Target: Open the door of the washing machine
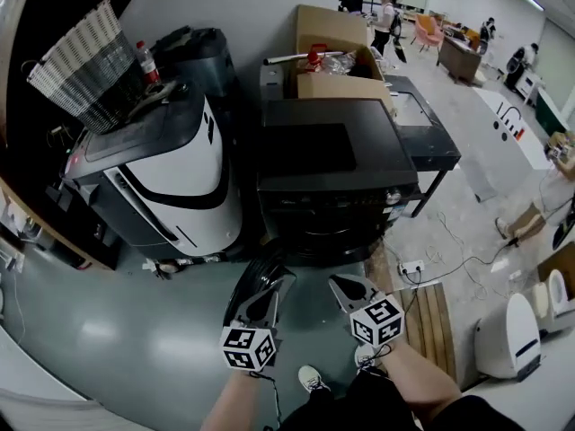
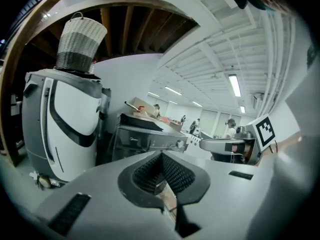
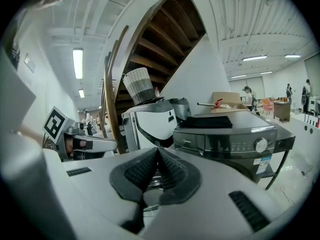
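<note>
Washing machine: a dark grey, box-shaped front-loading washing machine (image 1: 334, 182) stands on the floor straight ahead of both grippers, between a white-and-black rounded machine (image 1: 175, 182) and a black metal counter (image 1: 429, 146).
Brand: a small pale logo at the left end of its control strip (image 3: 188, 142) appears to read "Midea".
Controls: a round silver dial (image 3: 260, 145) sits at the right end of the strip, and the row of marks beside it is too small to read.
Sticker: a blue-and-white label (image 3: 263, 163) is stuck on the front below the dial, its print unreadable.
Door: the dark round door (image 1: 316, 233) is low on the front, just beyond the jaw tips. I cannot tell whether it is latched.
Left gripper: the grey left gripper (image 1: 274, 287) is held level towards the washer, jaws closed together with nothing between the ribbed pads (image 2: 150, 174).
Right gripper: the grey right gripper (image 1: 346, 285) is just beside it, jaws likewise pressed together and empty.
Markers: each gripper's cube carries black-and-white square patterns, no letters.
On the white machine: a grey-and-white woven basket (image 1: 85, 65) lies tilted, and a red-capped plastic bottle (image 1: 146, 61) stands next to it.
Behind the washer: an open brown cardboard box (image 1: 334, 57).
Floor: a white power strip (image 1: 411, 266) lies by the washer's right corner.
</note>
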Tool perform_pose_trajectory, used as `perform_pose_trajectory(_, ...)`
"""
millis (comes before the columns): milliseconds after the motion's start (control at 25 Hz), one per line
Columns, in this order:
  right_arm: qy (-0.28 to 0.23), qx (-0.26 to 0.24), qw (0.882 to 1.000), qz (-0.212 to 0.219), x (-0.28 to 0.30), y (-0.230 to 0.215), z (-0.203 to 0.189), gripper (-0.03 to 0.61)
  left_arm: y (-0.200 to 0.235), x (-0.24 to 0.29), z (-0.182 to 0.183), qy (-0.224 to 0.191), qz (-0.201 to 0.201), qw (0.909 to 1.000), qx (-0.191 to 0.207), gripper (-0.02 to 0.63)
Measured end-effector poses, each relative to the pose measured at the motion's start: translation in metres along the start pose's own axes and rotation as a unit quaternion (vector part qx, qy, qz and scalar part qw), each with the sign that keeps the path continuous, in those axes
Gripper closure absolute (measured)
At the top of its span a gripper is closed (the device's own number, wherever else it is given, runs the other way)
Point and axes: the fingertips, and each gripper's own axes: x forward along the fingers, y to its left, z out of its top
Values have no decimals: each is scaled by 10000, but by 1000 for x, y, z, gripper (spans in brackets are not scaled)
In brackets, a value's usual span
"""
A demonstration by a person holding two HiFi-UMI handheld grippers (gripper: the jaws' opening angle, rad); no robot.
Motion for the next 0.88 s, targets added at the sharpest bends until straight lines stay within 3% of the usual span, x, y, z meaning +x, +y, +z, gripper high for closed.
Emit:
perform_pose_trajectory(160, -132, 62, 9991, -387, -46, -26, 5, 561, -54, 15, 6, 125, -387, 9985, 362, 595)
perform_pose_trajectory(440, -182, 195, 9959, -861, -111, -69, 1, 561, -129, 27, -5, 352, -854, 9944, 513, 595)
perform_pose_trajectory(880, 19, 275, 9966, -781, -160, -99, -16, 561, -193, 35, -28, 557, -769, 9942, 510, 594)
